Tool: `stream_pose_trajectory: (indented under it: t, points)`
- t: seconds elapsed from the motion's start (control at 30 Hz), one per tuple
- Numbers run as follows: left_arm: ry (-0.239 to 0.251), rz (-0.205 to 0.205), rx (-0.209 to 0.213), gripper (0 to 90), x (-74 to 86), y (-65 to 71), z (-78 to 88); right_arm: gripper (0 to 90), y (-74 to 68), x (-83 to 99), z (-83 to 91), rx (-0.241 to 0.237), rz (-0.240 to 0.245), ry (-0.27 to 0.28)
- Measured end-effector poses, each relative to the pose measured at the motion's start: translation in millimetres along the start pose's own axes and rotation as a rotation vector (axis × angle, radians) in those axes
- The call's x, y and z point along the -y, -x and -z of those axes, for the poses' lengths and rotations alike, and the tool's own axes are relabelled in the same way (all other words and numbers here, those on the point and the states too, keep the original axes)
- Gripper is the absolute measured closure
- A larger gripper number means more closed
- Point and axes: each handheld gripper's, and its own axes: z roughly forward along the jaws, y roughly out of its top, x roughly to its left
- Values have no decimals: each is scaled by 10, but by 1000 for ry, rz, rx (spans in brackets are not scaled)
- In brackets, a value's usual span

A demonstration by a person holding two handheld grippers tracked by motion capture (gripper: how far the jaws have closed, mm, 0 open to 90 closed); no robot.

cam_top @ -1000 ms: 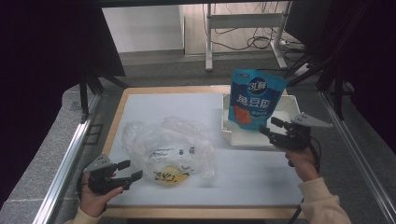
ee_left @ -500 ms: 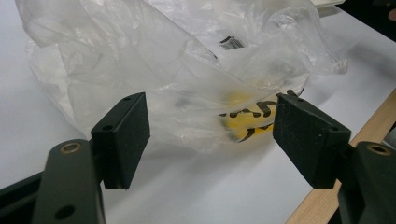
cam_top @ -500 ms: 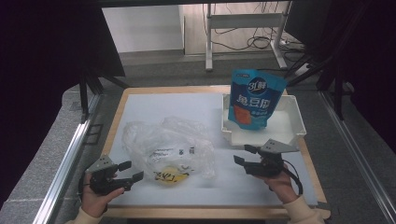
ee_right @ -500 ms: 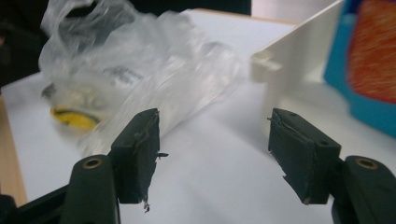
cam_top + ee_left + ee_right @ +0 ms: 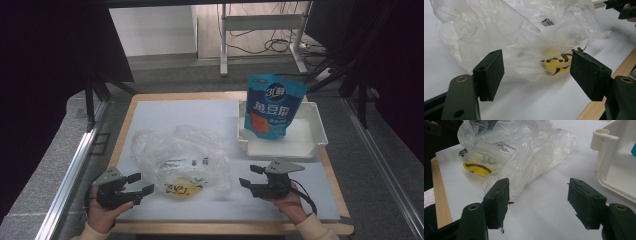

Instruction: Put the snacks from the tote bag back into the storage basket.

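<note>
While the clear plastic bag [image 5: 182, 160] lies crumpled on the white sheet of the table [image 5: 150, 115], near its front edge, a hand-held gripper sits on either side of it. The left hand-held gripper [image 5: 136, 184] has its jaws spread, pointing at the bag's yellow-printed corner with nothing between them. The right hand-held gripper [image 5: 250, 176] also stands spread and empty, just beside the bag's other end. Behind it, a blue pouch [image 5: 272, 105] leans upright in the white tray [image 5: 317, 132]
</note>
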Motion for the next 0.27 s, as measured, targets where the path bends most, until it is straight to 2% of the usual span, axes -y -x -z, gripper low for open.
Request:
stream_pose_trajectory:
  t: [0.27]
  points:
    - [-3, -4, -7, 276, 6, -3, -8, 326, 9, 7, 17, 11, -3, 13]
